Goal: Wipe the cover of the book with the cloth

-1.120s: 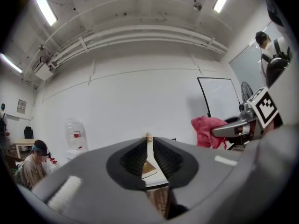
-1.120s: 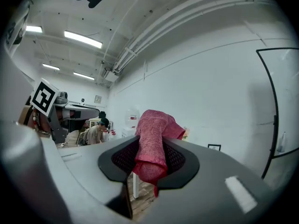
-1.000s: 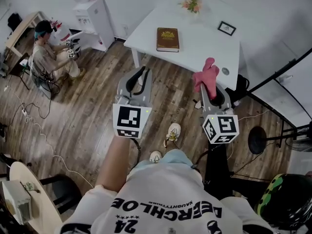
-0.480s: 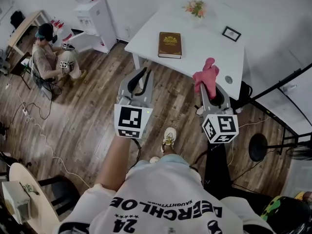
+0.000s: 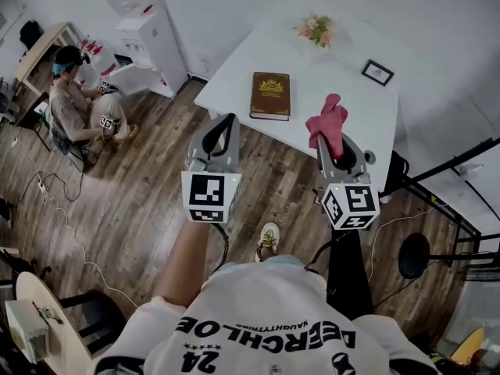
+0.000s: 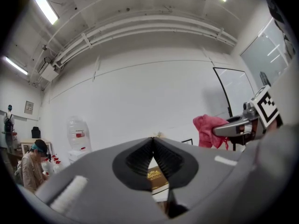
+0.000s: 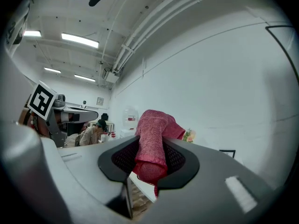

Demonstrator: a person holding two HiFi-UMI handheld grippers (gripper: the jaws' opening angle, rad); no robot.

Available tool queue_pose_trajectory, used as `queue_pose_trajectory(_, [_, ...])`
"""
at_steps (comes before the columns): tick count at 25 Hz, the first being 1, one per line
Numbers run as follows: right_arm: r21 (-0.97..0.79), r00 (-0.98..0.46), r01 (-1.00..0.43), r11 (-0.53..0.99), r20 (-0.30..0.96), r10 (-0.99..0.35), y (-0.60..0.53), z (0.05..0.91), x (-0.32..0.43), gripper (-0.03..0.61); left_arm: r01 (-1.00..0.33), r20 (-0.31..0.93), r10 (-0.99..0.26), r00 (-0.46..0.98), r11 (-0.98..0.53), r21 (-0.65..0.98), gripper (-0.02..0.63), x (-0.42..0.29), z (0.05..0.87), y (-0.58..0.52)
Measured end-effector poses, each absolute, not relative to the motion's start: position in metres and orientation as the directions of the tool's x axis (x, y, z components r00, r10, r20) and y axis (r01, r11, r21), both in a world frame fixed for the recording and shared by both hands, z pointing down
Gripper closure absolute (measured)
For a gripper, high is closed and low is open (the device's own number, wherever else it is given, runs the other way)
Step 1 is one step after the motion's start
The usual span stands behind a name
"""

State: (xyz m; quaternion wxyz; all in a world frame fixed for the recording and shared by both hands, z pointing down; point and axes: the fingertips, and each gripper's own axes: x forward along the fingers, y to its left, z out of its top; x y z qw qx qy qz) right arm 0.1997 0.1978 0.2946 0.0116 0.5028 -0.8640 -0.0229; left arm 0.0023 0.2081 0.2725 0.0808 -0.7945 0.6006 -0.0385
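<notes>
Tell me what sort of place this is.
Probably an office-like room set up for recording: a white water dispenser by the wall, loose white cables across the wooden plank floor, and a second, seated person holding marker-cube devices.

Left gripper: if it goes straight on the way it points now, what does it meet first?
Likely nothing near: the left gripper, jaws shut, seems to aim over the book on the table, toward the flowers. Height is unclear.

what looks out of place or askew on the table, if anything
Nothing stands out. The book lies flat and closed on the table, flowers and a frame beyond it; the cloth is clamped in the right hand-held gripper.
</notes>
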Motion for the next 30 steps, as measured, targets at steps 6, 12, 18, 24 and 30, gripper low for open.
queue_pose_trajectory(6, [0.054,-0.526,-0.849,0.525,-0.006,-0.85,0.13,0.289,0.2,0.476,-0.958,-0.032,-0.97,0.239,-0.231,-0.173,0.565,0.001,0.27,0.151])
queue_pose_trajectory(12, [0.055,-0.551,-0.834,0.549,-0.021,-0.835,0.074,0.288,0.206,0.476,-0.965,-0.038,-0.978,0.207,-0.197,-0.174,0.565,0.007,0.272,0.103])
queue_pose_trajectory(18, [0.037,-0.566,-0.824,0.565,-0.013,-0.824,0.049,0.295,0.203,0.476,-0.964,-0.014,-0.982,0.191,-0.185,-0.191,0.565,0.004,0.279,0.084])
queue_pose_trajectory(24, [0.023,-0.58,-0.814,0.58,-0.006,-0.814,0.033,0.301,0.194,0.476,-0.967,-0.009,-0.985,0.172,-0.167,-0.193,0.565,-0.005,0.281,0.069])
queue_pose_trajectory(30, [0.042,-0.58,-0.814,0.58,0.01,-0.814,0.01,0.306,0.182,0.476,-0.964,-0.004,-0.981,0.192,-0.188,-0.189,0.565,-0.015,0.289,0.037])
